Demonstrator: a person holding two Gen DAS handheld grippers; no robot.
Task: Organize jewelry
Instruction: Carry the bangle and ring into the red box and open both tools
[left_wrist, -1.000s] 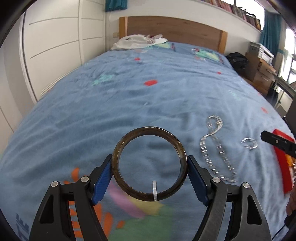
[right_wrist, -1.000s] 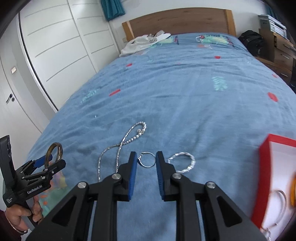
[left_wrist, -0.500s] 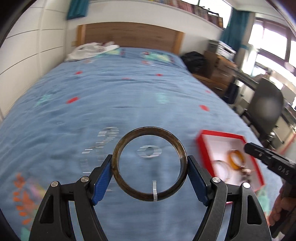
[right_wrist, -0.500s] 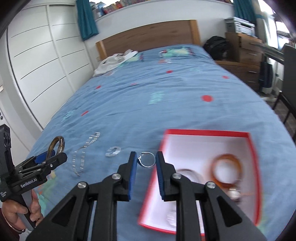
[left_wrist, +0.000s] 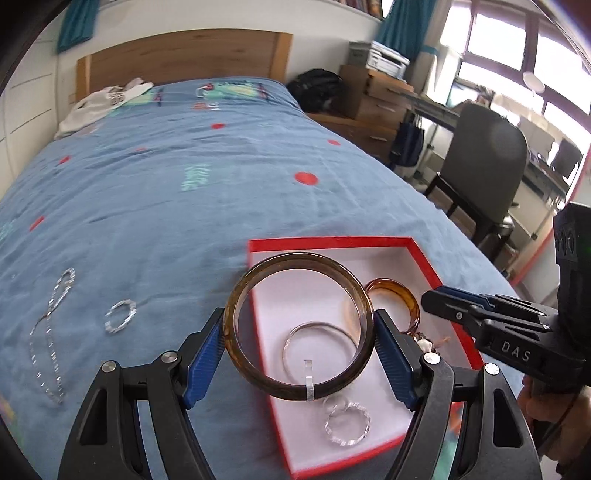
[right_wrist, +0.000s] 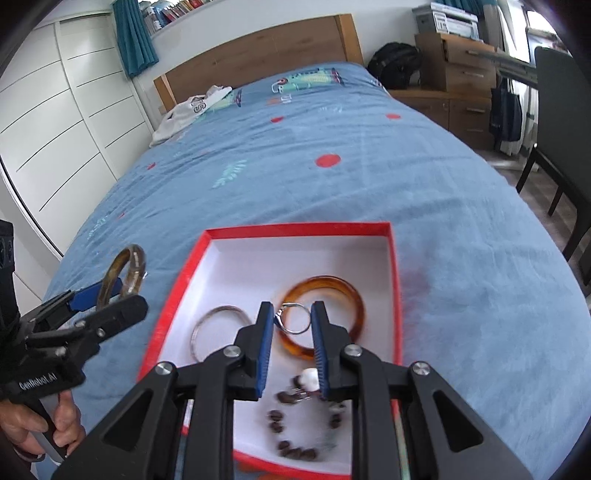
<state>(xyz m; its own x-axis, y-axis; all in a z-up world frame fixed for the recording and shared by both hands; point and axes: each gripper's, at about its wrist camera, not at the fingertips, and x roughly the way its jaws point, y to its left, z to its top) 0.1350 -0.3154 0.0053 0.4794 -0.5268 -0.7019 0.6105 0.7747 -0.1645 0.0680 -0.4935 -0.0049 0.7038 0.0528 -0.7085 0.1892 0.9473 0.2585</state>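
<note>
My left gripper (left_wrist: 300, 338) is shut on a dark brown bangle (left_wrist: 258, 374) and holds it upright above the left edge of the red box (left_wrist: 328, 242). My right gripper (right_wrist: 292, 319) is shut on a small silver ring (right_wrist: 294, 320) above the same box (right_wrist: 295, 228). In the box lie an amber bangle (right_wrist: 351, 291), a thin metal bangle (right_wrist: 210, 319), a dark bead bracelet (right_wrist: 291, 448) and a faceted clear ring (left_wrist: 347, 424). A silver chain (left_wrist: 51, 332) and a sparkly ring (left_wrist: 120, 315) lie on the blue bedspread to the left.
The bed has a wooden headboard (right_wrist: 258, 55) and white clothing (right_wrist: 188, 110) near it. White wardrobes (right_wrist: 55, 129) stand on the left. A dark chair (left_wrist: 484, 162) and wooden drawers (right_wrist: 454, 74) stand on the right.
Both grippers have swung right, from over the chain and loose rings to over the red box, each still gripping its piece.
</note>
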